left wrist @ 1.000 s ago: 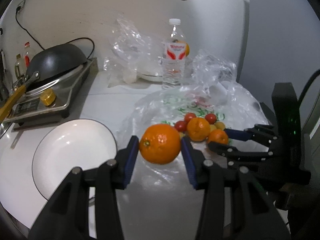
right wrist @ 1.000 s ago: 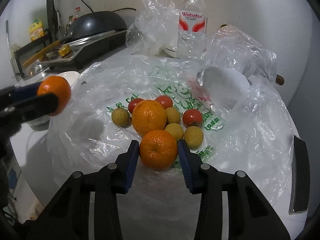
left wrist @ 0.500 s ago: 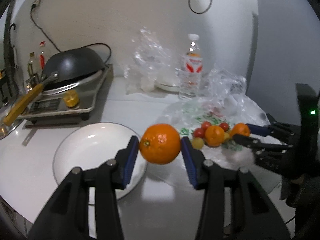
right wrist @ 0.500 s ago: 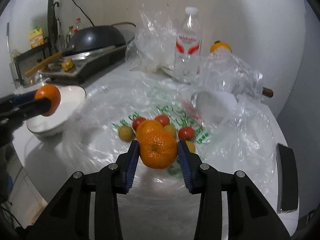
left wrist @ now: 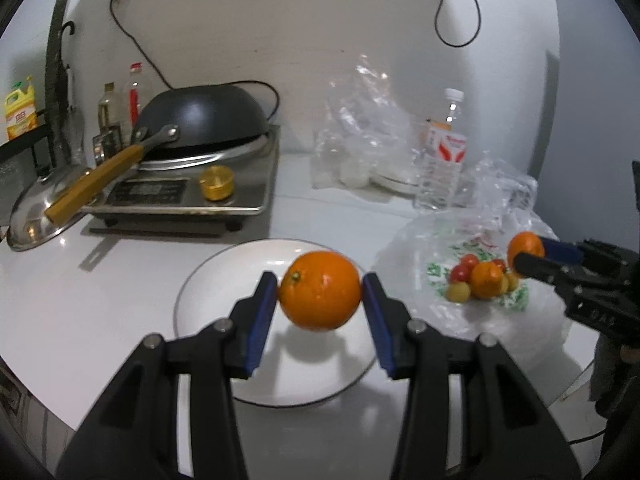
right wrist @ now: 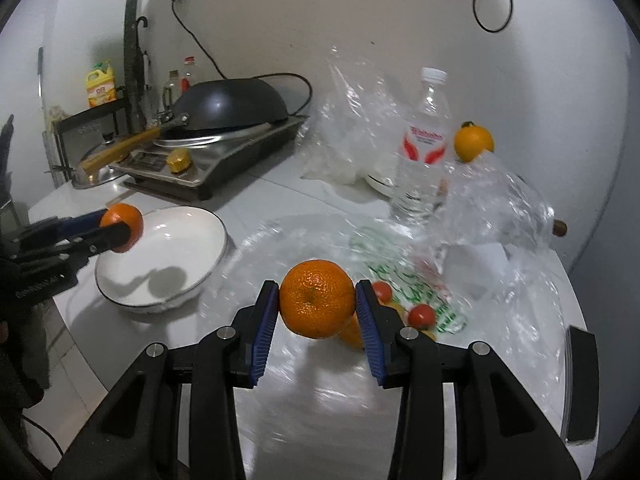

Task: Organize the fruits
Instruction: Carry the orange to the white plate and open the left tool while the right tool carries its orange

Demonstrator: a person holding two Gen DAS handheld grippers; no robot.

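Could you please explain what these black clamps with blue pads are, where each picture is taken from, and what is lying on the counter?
There is no robot: a person holds a two-finger gripper in each hand, each with a camera looking along its fingers. In the left view, the left gripper clamps a round orange above the white round plate. In the right view, the right gripper clamps a second orange above the clear plastic bag, where small red tomatoes and other fruit lie. Behind stand a clear water bottle and a black wok.

Black tool [left wrist: 320, 304], blue ribbed pads [left wrist: 262, 316]
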